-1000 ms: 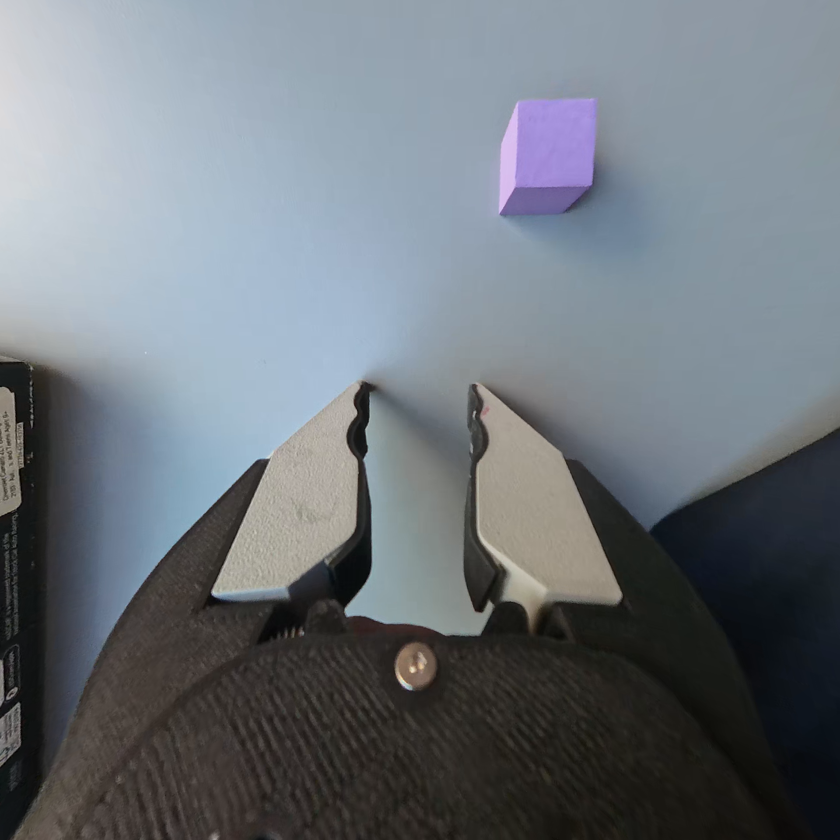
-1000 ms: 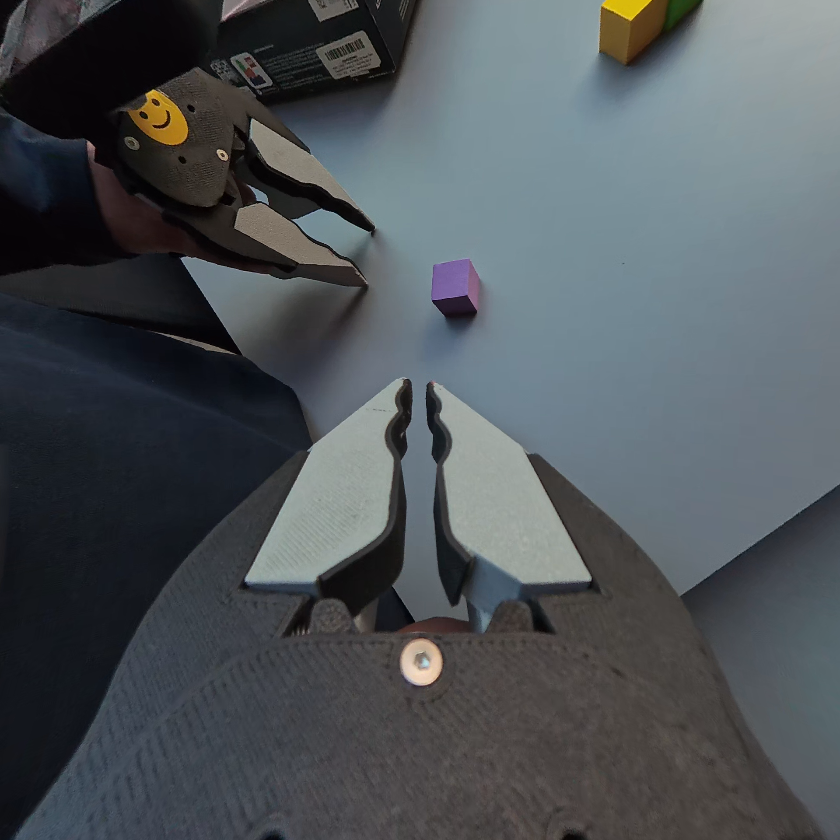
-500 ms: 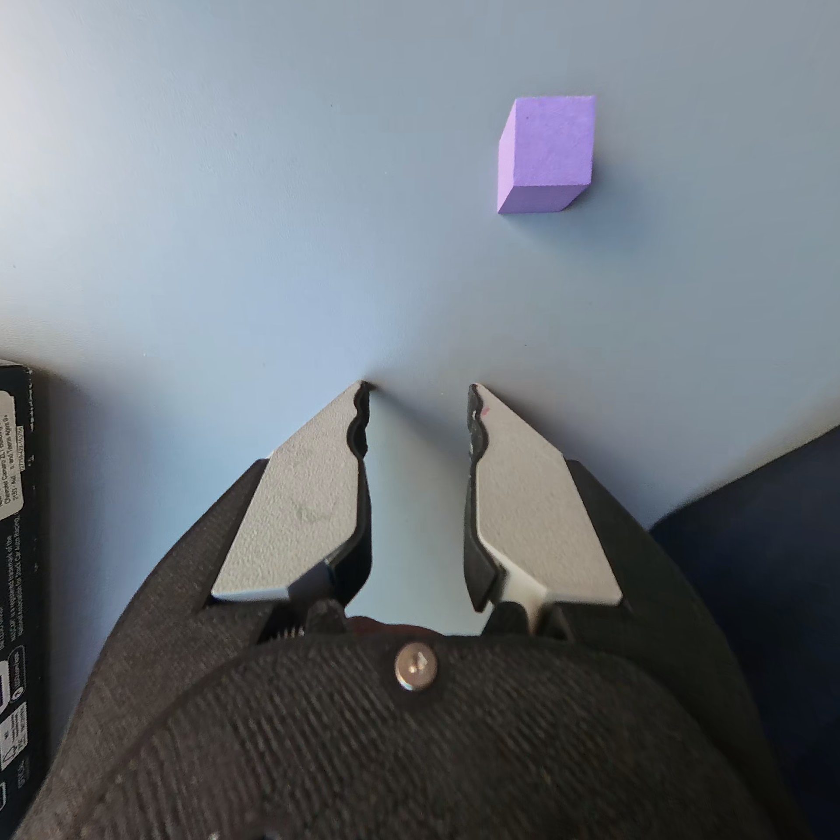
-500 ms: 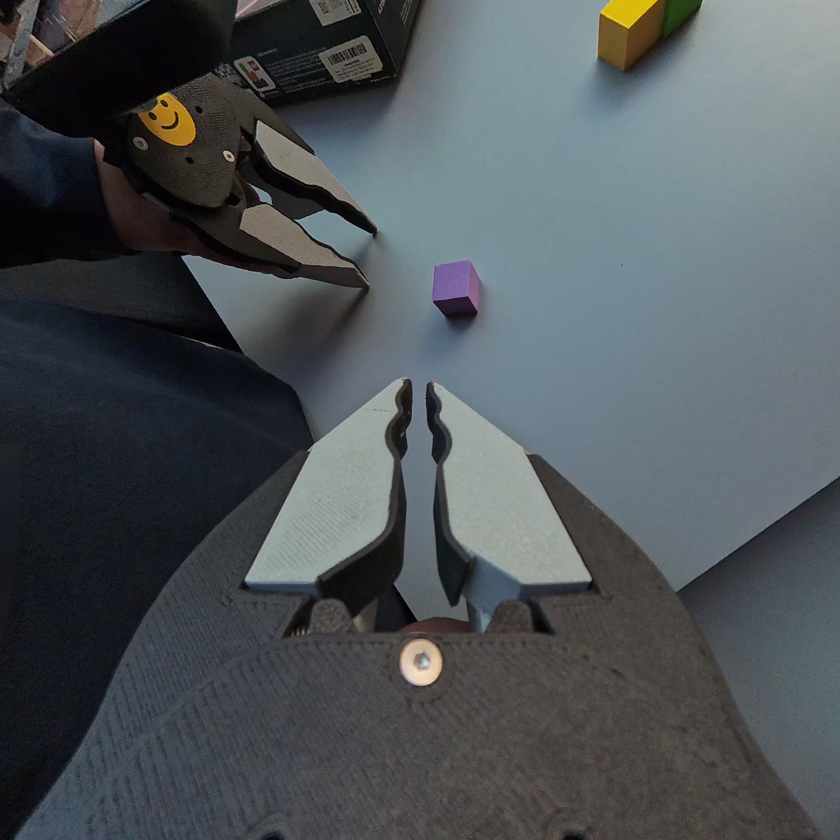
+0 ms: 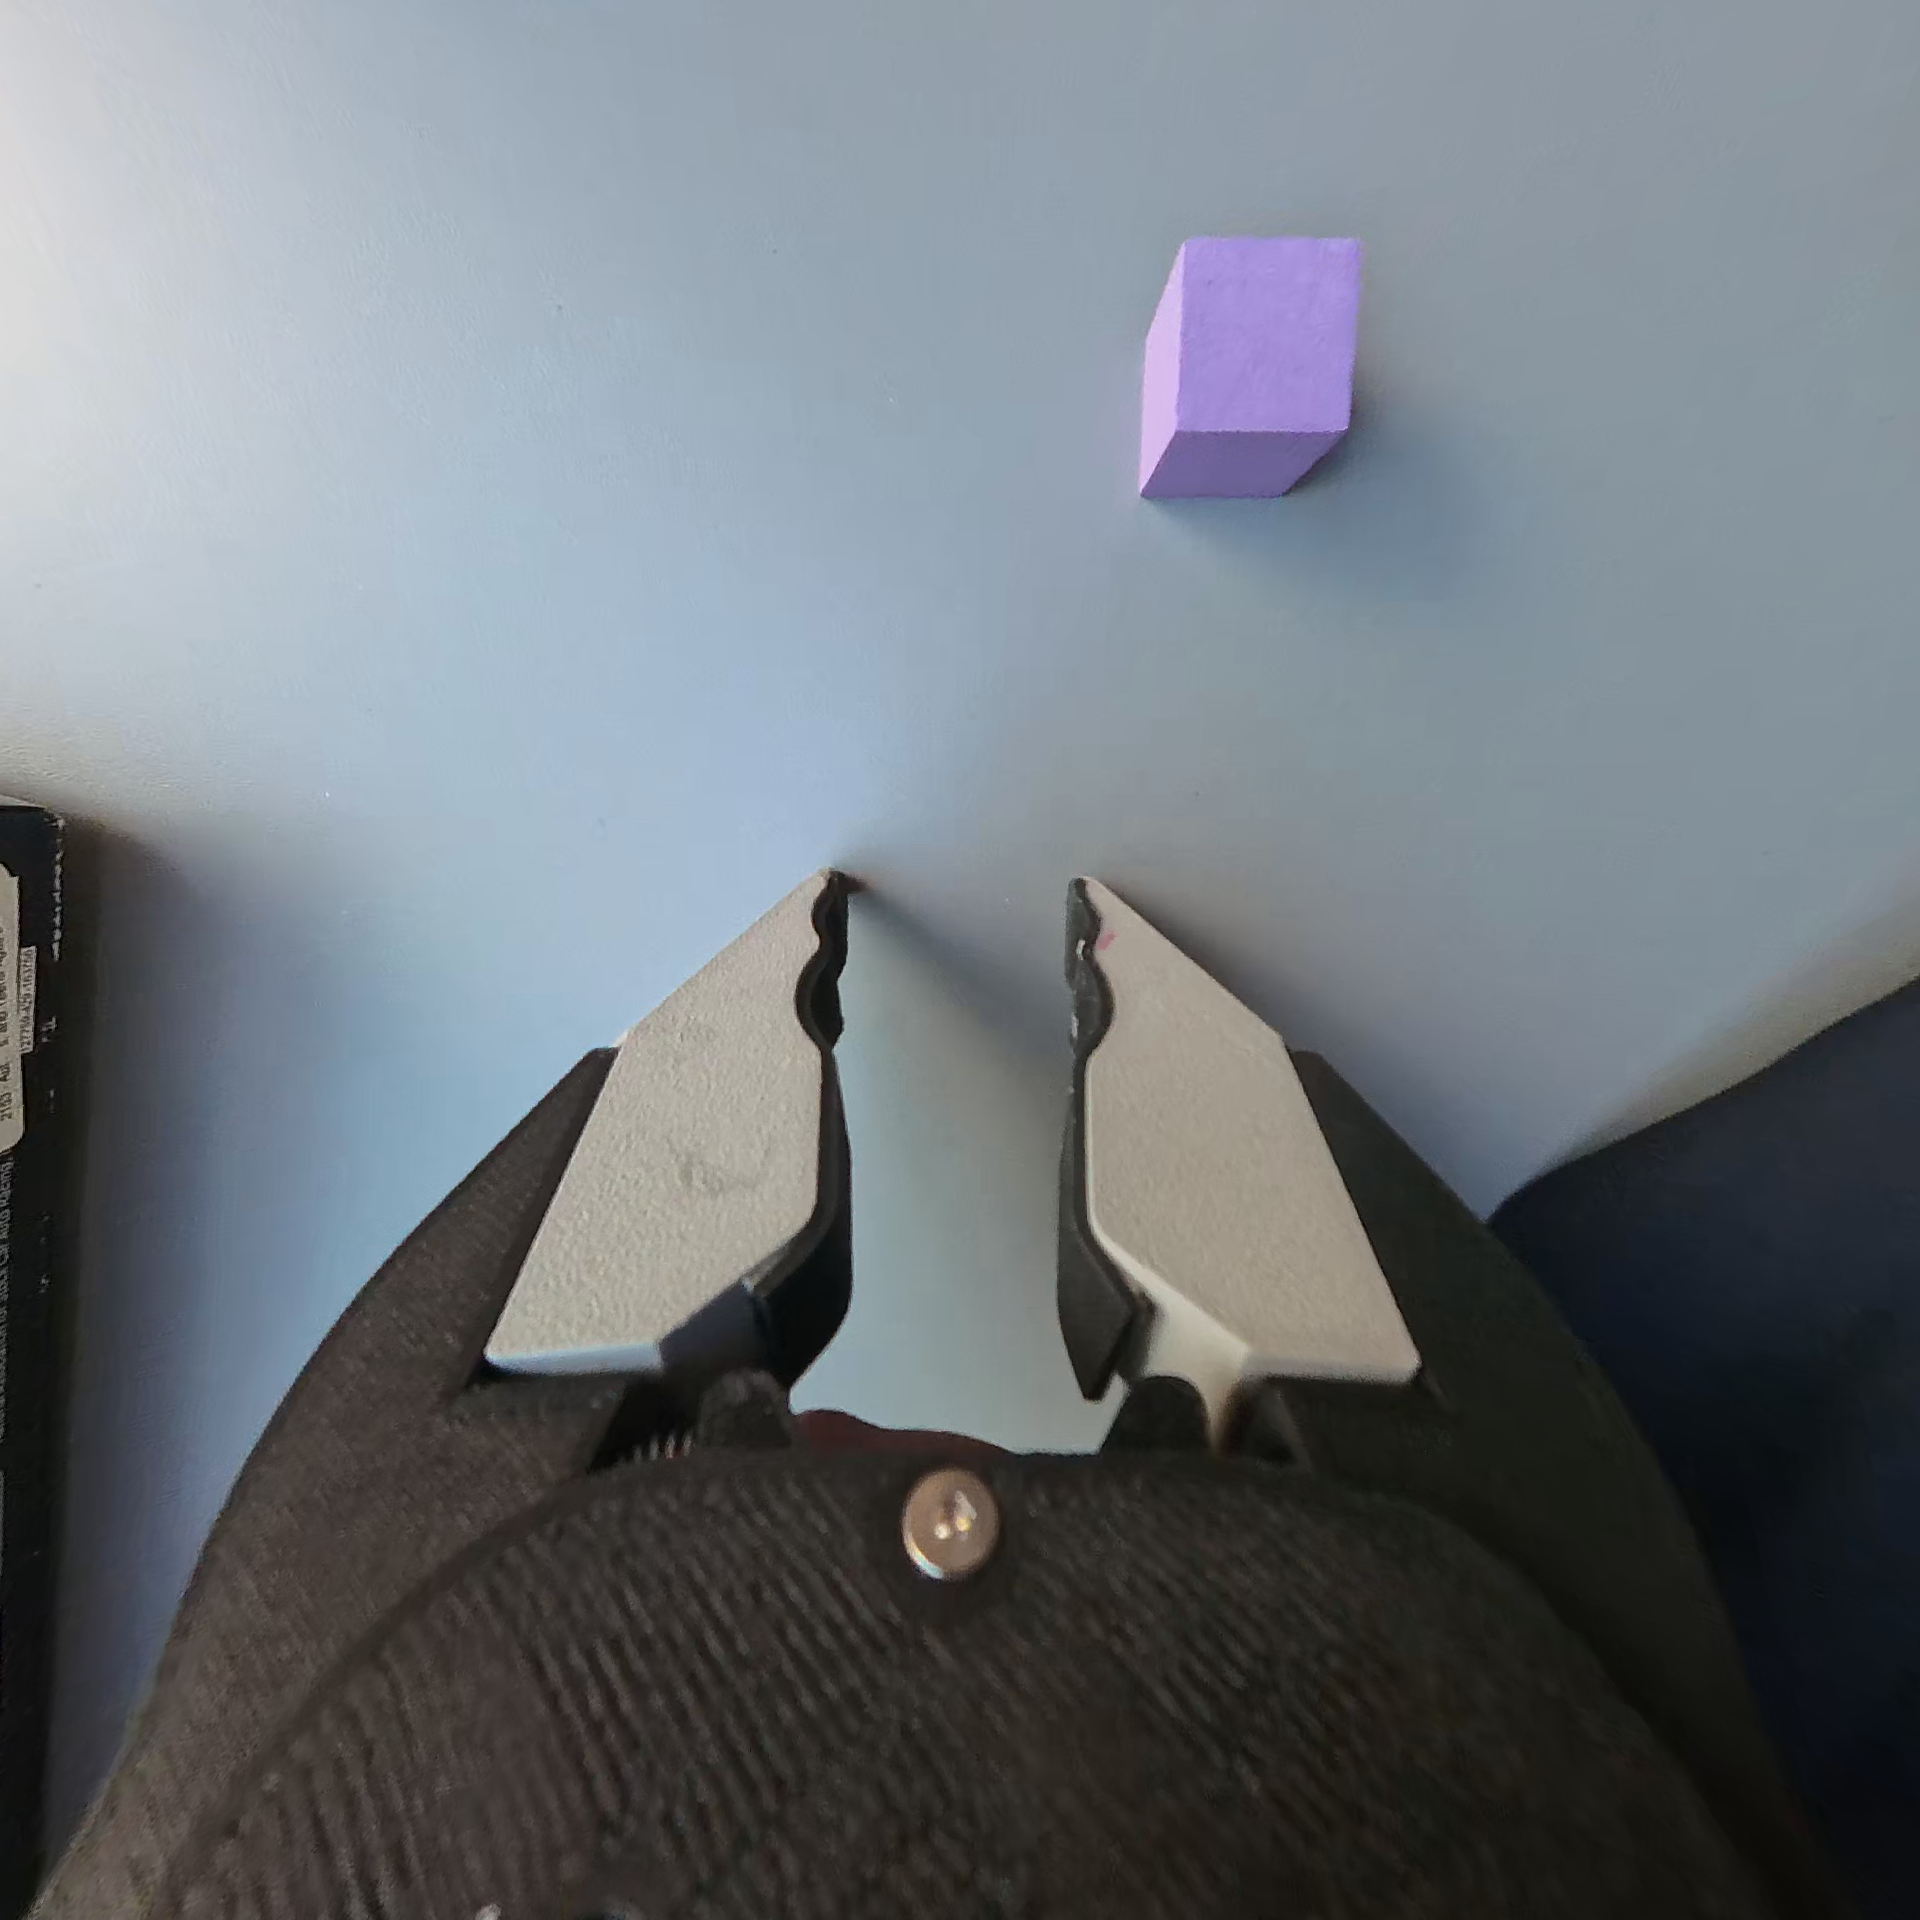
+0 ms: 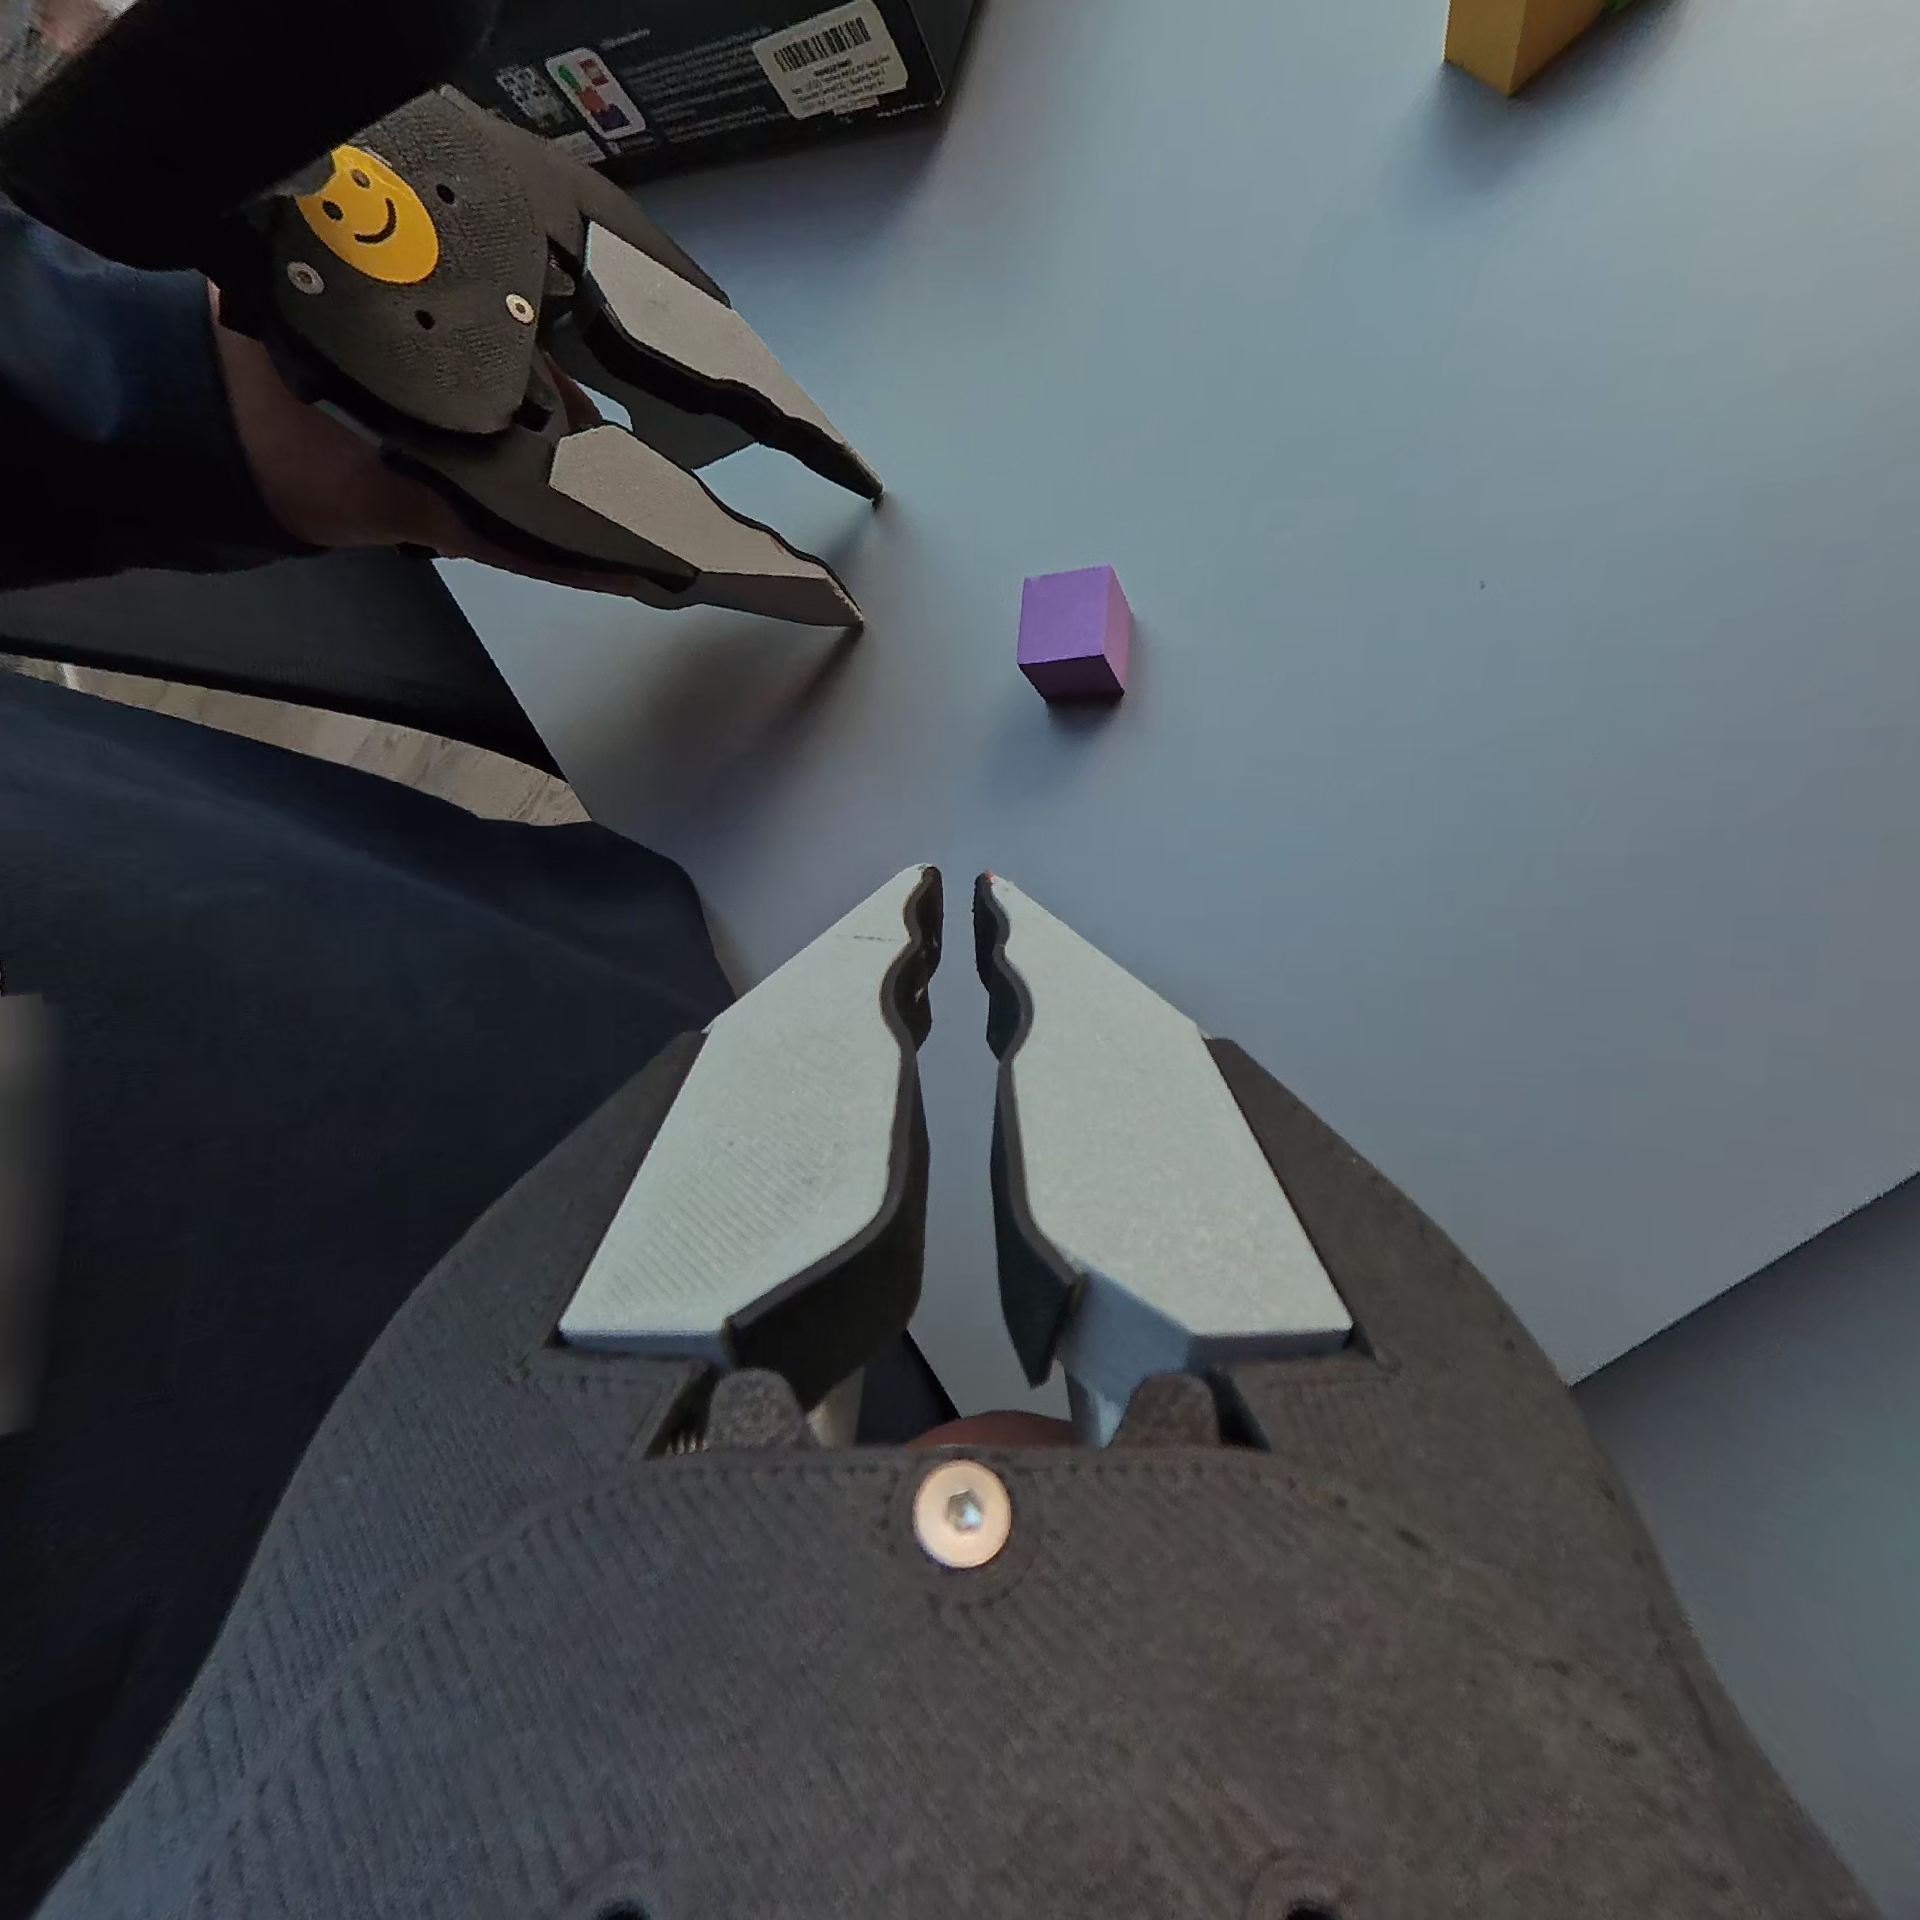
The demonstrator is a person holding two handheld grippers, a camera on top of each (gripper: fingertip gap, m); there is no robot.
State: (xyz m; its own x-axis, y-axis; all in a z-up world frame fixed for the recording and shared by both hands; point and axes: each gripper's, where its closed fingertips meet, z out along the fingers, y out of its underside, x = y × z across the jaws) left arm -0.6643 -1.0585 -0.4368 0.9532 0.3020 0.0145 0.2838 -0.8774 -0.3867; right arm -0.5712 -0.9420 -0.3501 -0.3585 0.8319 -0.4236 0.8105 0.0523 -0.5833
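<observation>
Left wrist view: left gripper [image 5: 951,883] jaws stand moderately apart, nothing between them, only bare worktop [image 5: 520,468] shows in the gap. Fingertips [image 5: 826,894] sit low at the blue-grey surface; the left tip looks to touch it, can't confirm. Purple cube [image 5: 1252,364] rests on the worktop ahead of the jaws and off to their right, well apart from both tips. Black printed box [image 5: 26,1143] lies at the far left, behind the tip line. Dark blue fabric [image 5: 1714,1299] covers the lower right, right of the jaws.

Right wrist view: right gripper [image 6: 958,883] jaws nearly closed, only a thin slit between the tips, nothing in it. They hang above the worktop [image 6: 1455,623] near its front edge. Purple cube [image 6: 1075,634] sits ahead of these jaws, slightly right of their line, clear of them. The left gripper [image 6: 868,556] shows ahead and to the left, held in a hand [image 6: 343,488], jaws spread and tips down at the worktop, with the cube just beyond its tips. It carries a yellow smiley sticker [image 6: 366,213]. Black box [image 6: 727,73] lies far ahead left. Yellow block [image 6: 1517,42] at far ahead right, cut by the frame edge. Dark blue clothing [image 6: 260,1039] fills the left of the jaws.
</observation>
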